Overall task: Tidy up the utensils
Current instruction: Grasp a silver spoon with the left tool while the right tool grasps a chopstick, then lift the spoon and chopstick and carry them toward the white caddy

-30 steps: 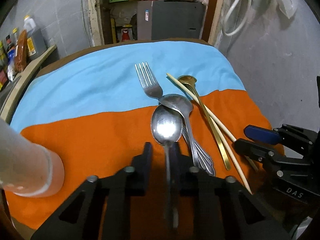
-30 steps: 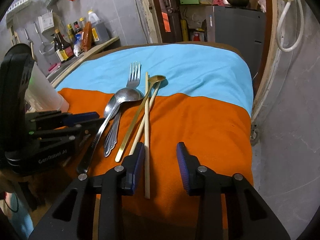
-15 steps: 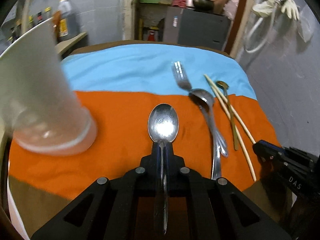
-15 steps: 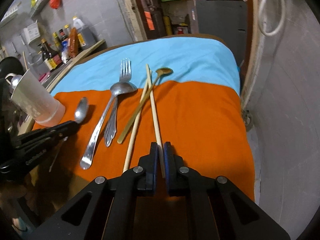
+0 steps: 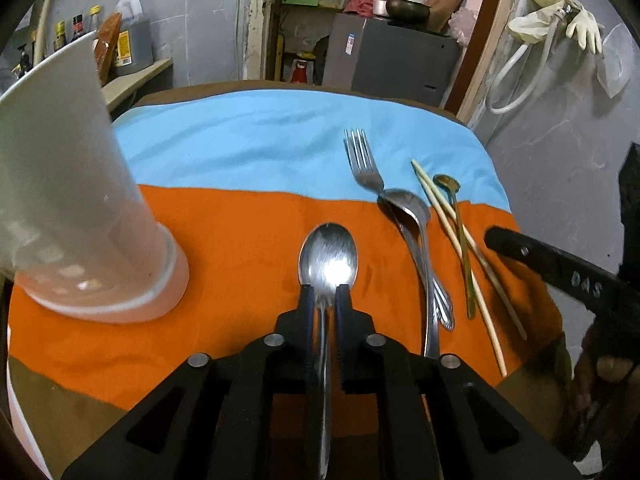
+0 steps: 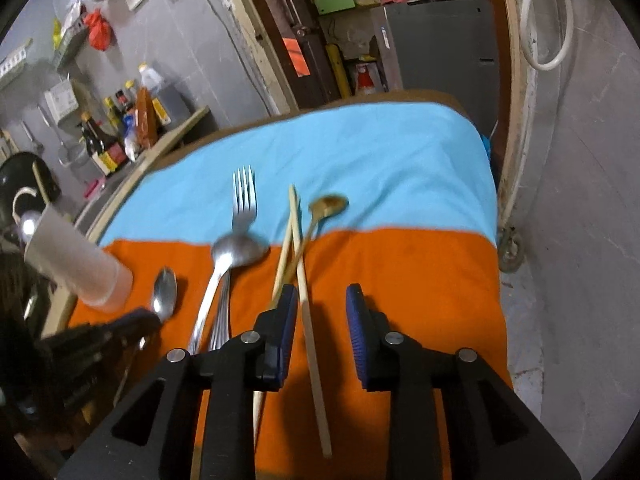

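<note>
My left gripper (image 5: 324, 294) is shut on a steel spoon (image 5: 328, 256), bowl forward, just right of a translucent white cup (image 5: 76, 208). The spoon (image 6: 164, 292) and cup (image 6: 76, 268) also show in the right wrist view. My right gripper (image 6: 322, 312) is open over the orange cloth, with one wooden chopstick (image 6: 310, 332) lying between its fingers, not gripped. A second chopstick (image 6: 282, 264), a gold spoon (image 6: 326, 208), a steel fork (image 6: 244, 196) and a large steel spoon (image 6: 236, 250) lie on the cloth. In the left wrist view these lie to the right of the held spoon: fork (image 5: 362, 160), large spoon (image 5: 408, 208), chopsticks (image 5: 460, 248).
The table is covered by a blue and orange cloth (image 5: 248, 148). Bottles (image 6: 108, 136) stand on a side ledge at the left. A grey cabinet (image 5: 392, 60) stands behind the table, and a wall (image 6: 580, 200) is close on the right.
My right gripper, shut on a chopstick half a second ago, has opened and the chopstick lies loose between its fingers. My left gripper still holds the spoon and has shifted slightly beside the cup.
</note>
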A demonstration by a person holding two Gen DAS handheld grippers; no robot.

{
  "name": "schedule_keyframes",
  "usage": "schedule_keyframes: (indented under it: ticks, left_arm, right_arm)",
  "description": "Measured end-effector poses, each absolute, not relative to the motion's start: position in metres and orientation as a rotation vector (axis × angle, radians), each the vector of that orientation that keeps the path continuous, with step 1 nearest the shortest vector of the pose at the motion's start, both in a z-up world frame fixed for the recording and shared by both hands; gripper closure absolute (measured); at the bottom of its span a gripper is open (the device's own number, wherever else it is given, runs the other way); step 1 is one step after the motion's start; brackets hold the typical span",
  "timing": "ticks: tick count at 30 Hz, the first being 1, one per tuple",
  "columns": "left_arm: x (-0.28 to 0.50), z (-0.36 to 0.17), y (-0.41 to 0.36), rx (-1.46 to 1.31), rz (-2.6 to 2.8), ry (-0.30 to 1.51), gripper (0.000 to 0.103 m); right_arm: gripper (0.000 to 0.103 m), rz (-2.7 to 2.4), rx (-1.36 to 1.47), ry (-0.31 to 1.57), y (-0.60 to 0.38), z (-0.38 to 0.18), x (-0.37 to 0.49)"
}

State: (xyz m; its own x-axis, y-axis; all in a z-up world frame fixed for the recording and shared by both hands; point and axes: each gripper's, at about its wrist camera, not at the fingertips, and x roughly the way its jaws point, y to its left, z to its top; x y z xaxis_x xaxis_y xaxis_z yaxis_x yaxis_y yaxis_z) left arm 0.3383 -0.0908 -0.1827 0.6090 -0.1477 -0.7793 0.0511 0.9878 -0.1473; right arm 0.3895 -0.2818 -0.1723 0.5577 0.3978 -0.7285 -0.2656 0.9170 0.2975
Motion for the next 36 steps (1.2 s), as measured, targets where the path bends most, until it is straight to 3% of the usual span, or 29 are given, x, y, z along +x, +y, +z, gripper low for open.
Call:
schedule_keyframes:
  ticks: [6, 15, 20, 22, 23, 25, 29, 36]
  left_arm:
    - [0.353, -0.184, -0.092, -0.123, -0.124, 0.905, 0.068]
    - [0.371, -0.187, -0.094, -0.090, -0.137, 0.939, 0.062]
    - [0.371, -0.191, -0.103, -0.024, -0.115, 0.929, 0.063]
    - [0.370, -0.192, -0.106, -0.004, -0.102, 0.927, 0.066]
    - [0.369, -0.194, -0.108, 0.003, -0.096, 0.925, 0.074]
    - [0.369, -0.195, -0.108, 0.005, -0.097, 0.924, 0.074]
    - [0.366, -0.194, -0.102, -0.025, -0.115, 0.911, 0.074]
    - [0.355, -0.180, -0.092, -0.087, -0.141, 0.853, 0.074]
  right_arm:
    - [0.079, 0.404, 0.214, 0.905, -0.278, -0.174, 0.415]
    - [0.079, 0.398, 0.250, 0.958, -0.272, -0.185, 0.433]
    - [0.078, 0.374, 0.223, 0.971, -0.265, -0.185, 0.441]
    - [0.078, 0.359, 0.201, 0.974, -0.259, -0.185, 0.443]
    - [0.078, 0.351, 0.189, 0.976, -0.257, -0.185, 0.444]
    - [0.078, 0.327, 0.140, 0.982, -0.251, -0.184, 0.445]
    - [0.094, 0.331, 0.152, 0.998, -0.248, -0.185, 0.447]
    - [0.097, 0.397, 0.402, 0.970, -0.275, -0.193, 0.445]
